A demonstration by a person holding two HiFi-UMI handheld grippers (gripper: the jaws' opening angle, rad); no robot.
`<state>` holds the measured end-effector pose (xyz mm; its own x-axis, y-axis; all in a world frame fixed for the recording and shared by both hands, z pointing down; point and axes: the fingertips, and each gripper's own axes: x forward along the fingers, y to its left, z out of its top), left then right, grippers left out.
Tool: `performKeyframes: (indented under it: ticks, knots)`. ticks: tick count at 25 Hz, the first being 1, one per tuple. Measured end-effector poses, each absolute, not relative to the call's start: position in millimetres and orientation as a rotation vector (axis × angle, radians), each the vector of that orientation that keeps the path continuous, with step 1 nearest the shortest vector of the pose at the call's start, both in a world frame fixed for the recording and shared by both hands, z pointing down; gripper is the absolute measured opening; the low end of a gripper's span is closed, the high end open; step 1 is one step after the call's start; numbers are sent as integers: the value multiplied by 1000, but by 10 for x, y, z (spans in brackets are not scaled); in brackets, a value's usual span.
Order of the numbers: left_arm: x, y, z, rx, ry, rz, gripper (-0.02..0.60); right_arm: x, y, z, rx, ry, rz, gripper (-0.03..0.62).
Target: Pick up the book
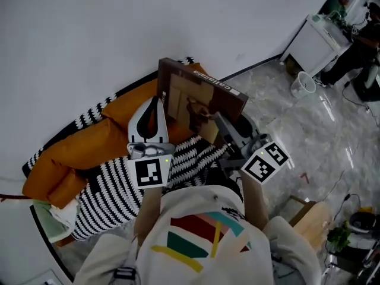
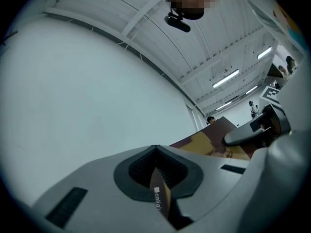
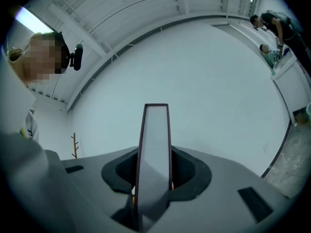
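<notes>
I hold a brown hardcover book [image 1: 199, 103] up in the air in front of the white wall, tilted, with its printed cover facing me. My left gripper [image 1: 155, 103] is shut on the book's left edge; in the left gripper view a thin brown edge of the book [image 2: 160, 195] with white print sits between the jaws of the left gripper [image 2: 158, 178], and the cover [image 2: 214, 140] spreads off to the right. My right gripper [image 1: 217, 119] is shut on the book's lower right part. In the right gripper view the pale page edge of the book [image 3: 155, 144] stands upright between the jaws of the right gripper [image 3: 154, 174].
Below the book lie orange cushions [image 1: 77, 144] and a black-and-white striped blanket [image 1: 113, 195] on a low bed. Marble floor [image 1: 309, 135] spreads to the right, with a white cabinet [image 1: 314, 40], a white bin [image 1: 303, 85], people at the far right and a cardboard box [image 1: 306, 215].
</notes>
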<state>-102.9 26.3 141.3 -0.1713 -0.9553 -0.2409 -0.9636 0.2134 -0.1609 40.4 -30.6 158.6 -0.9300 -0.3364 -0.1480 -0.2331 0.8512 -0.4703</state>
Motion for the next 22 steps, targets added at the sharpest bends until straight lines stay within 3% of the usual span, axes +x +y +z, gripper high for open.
performKeyframes:
  ticks: [22]
  knots:
    - [-628,129,1315,-1906,2087,86,-2,653,-157,1634,-591,2849,-536,152]
